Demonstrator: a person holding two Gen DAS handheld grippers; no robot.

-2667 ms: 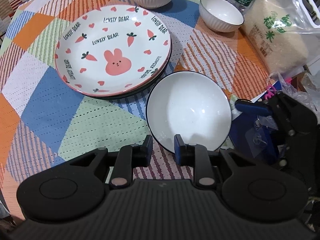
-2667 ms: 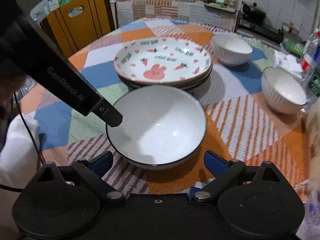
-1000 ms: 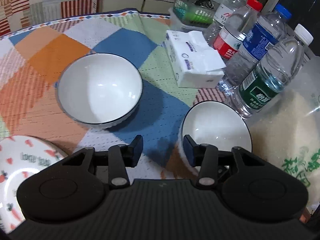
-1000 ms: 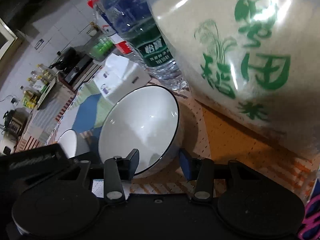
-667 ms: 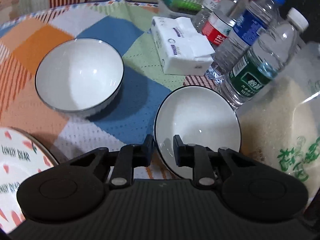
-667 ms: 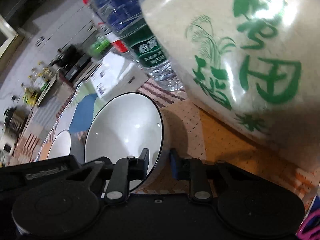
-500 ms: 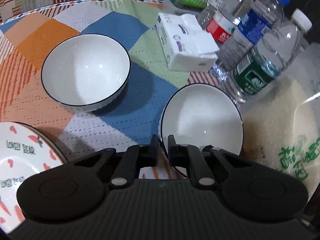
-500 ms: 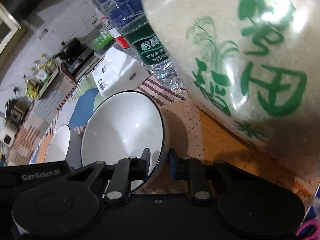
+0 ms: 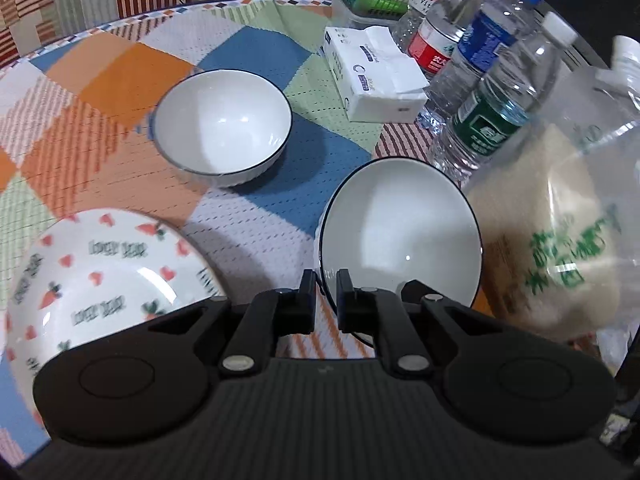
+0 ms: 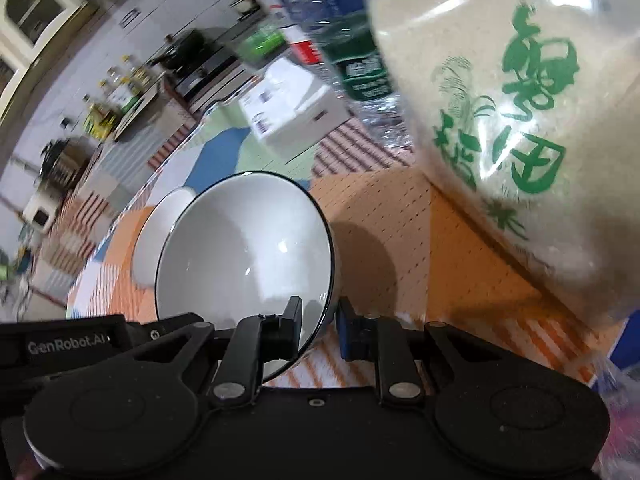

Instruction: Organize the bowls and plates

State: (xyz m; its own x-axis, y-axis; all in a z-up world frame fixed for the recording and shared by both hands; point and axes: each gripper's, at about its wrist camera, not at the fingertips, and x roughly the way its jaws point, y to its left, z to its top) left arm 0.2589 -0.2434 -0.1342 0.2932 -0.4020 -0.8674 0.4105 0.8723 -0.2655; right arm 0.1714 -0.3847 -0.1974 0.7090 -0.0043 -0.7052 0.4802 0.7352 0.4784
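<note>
bowl: white, dark-rimmed, tilted just off the patchwork cloth beside the rice bag | my left gripper: clamped on its near rim | my right gripper: just closed, pinching the rim too | second bowl, carrot plate: apart, on the cloth

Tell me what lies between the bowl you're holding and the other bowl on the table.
Nothing visible does. Both the left gripper and right gripper pinch the rim of the held bowl. Only bare tablecloth separates it from the other bowl; the bottles and rice bag stand on the other side.
</note>
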